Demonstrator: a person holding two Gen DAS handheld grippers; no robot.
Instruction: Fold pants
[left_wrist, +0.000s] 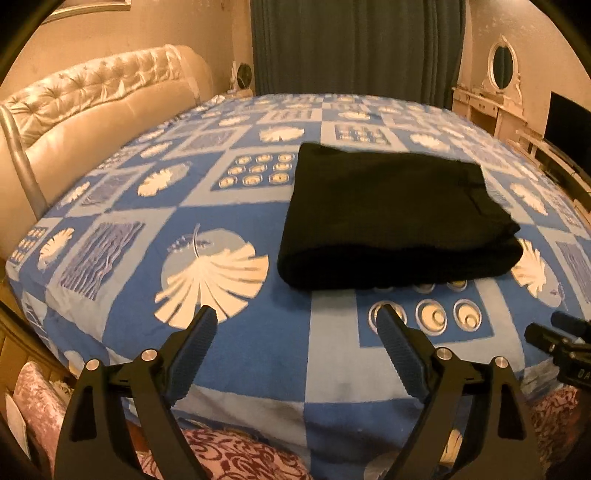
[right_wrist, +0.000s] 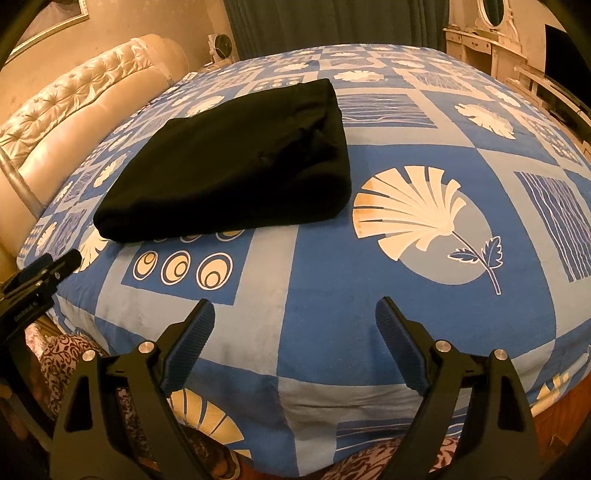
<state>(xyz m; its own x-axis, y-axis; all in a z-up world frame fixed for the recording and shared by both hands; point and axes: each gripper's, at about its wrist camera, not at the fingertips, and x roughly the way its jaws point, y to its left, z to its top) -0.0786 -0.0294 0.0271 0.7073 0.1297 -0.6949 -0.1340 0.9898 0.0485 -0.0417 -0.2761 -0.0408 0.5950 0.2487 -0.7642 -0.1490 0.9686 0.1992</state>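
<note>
We see one obstacle on the bedspread (left_wrist: 258, 354): the black folded pants (left_wrist: 391, 218), a thick stack lying flat w/ bare cover on every side. Between its near edge and the bed's front edge there's an open strip of cover; our left gripper (left_wrist: 297, 321) and right gripper (right_wrist: 295, 312) both hang above it, jaws spread wide, nothing between the fingers, well apart from the stack. Left of the pants, open cover runs to the padded headboard (left_wrist: 92, 110), which walls off that side. Right of the pants, in the right wrist view, a broad stretch lies open toward the dresser (right_wrist: 476, 48). Far side: cover, then curtain (left_wrist: 354, 48).
</note>
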